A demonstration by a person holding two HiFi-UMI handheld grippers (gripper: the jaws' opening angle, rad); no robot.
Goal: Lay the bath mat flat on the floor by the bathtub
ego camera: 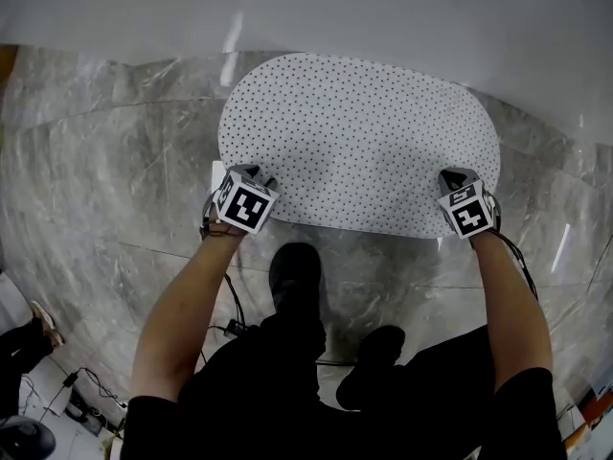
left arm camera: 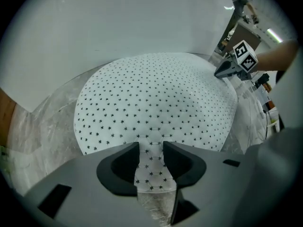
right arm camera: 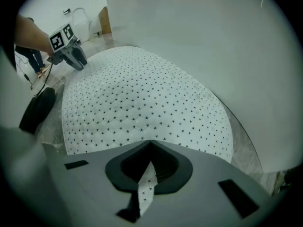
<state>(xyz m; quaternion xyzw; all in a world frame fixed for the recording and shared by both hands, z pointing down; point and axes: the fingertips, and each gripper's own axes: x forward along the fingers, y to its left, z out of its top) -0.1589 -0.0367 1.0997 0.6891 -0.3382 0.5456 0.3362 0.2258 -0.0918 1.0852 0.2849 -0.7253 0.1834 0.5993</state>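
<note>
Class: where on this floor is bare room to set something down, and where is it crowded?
Free: wide marble floor left of the bath mat, up to the bathtub; a narrower strip on its right. Crowded: the mat's near edge, with left gripper, right gripper and shoes.

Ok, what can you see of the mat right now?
The mat is a white oval, quilted, dotted with small dark stars, and looks soft. It lies spread nearly flat on the grey marble floor, its far edge close along the white tub. The left gripper holds a fold of its near edge between its jaws; the right gripper pinches that edge at the other end.
</note>
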